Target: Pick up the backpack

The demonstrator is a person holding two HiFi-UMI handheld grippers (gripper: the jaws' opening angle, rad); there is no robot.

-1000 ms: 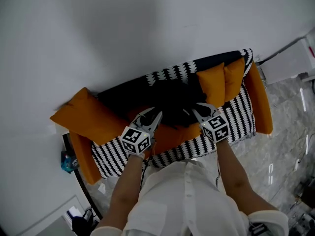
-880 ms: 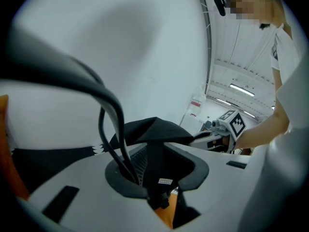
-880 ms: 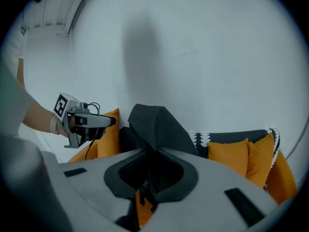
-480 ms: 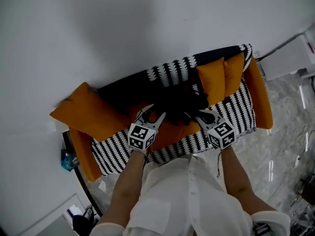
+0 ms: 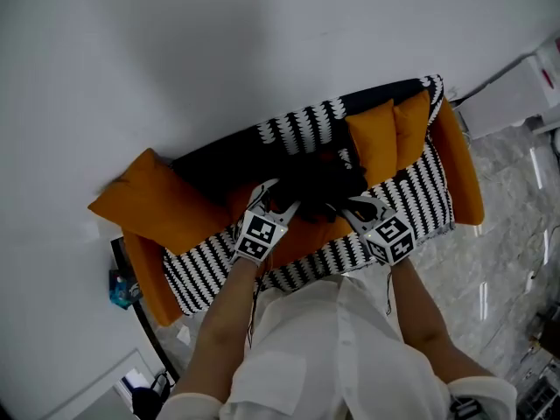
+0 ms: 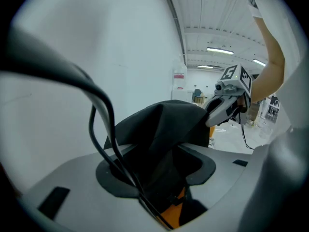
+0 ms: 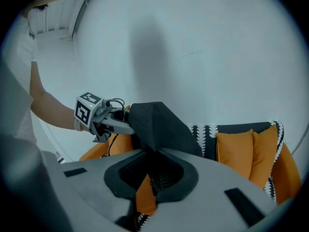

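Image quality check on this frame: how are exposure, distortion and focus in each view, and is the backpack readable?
Head view: dim, the backpack a near-featureless black mass against the dark sofa back. Left gripper view: strong fisheye, black corners, ceiling lights bright, the near jaws soft. Right gripper view: same fisheye vignette, a soft grey shadow on the wall; fabric folds readable.

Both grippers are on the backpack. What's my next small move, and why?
Probably lift both grippers together, evenly. The left gripper and right gripper each look shut on black fabric of the backpack, which stretches between them over the sofa.
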